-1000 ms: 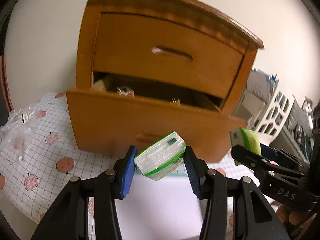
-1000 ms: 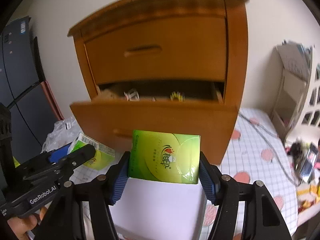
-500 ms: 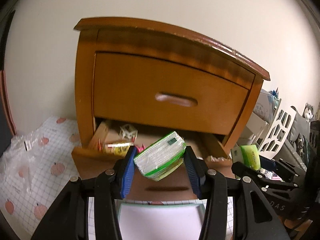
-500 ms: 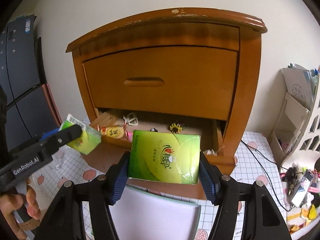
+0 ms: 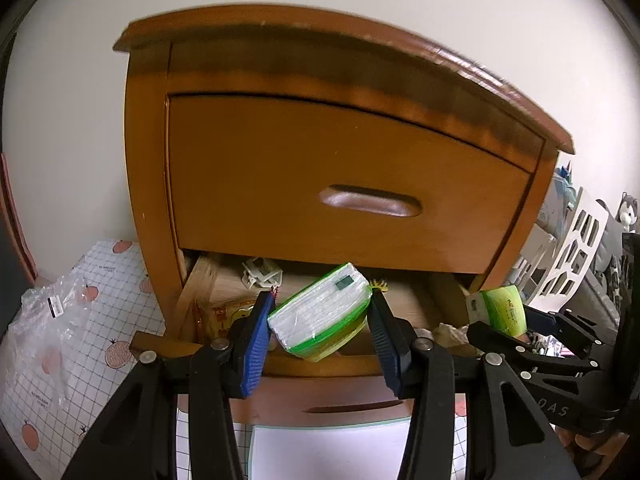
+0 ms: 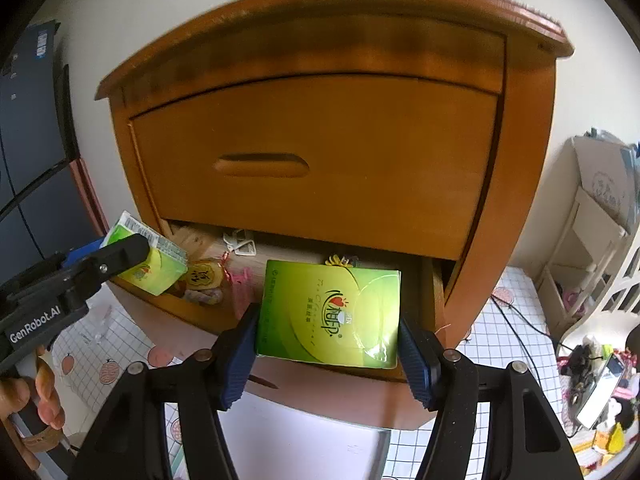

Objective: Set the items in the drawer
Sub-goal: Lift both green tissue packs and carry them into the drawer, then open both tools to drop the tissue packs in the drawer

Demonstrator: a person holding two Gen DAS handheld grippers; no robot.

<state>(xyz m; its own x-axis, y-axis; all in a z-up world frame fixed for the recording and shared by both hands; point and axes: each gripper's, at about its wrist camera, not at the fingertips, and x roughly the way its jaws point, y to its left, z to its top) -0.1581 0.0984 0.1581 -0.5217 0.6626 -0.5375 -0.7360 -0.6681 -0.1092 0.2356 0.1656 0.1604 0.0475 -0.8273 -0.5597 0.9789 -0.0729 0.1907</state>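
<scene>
My left gripper (image 5: 320,320) is shut on a green-and-white tissue pack (image 5: 320,312), held tilted over the open lower drawer (image 5: 344,396) of a wooden cabinet. My right gripper (image 6: 328,340) is shut on a flat green tissue pack (image 6: 328,316), held upright just above the same drawer's front (image 6: 192,312). Each view shows the other gripper from the side: the right gripper (image 5: 500,320) with its green pack, and the left gripper (image 6: 132,256) with its own. In the drawer lie a white clip (image 6: 240,242), a yellow packet (image 6: 202,276) and a small flower (image 6: 340,261).
The upper drawer (image 5: 360,184) is closed directly above the opening. A white sheet (image 5: 328,456) lies on the checked cloth before the cabinet. A plastic bag (image 5: 52,312) sits at the left, a white rack (image 5: 576,248) and cables (image 6: 516,312) at the right.
Both grippers rose and moved in toward the cabinet with their packs still gripped. The packs went from in front of the drawer's face to over its open inside.
</scene>
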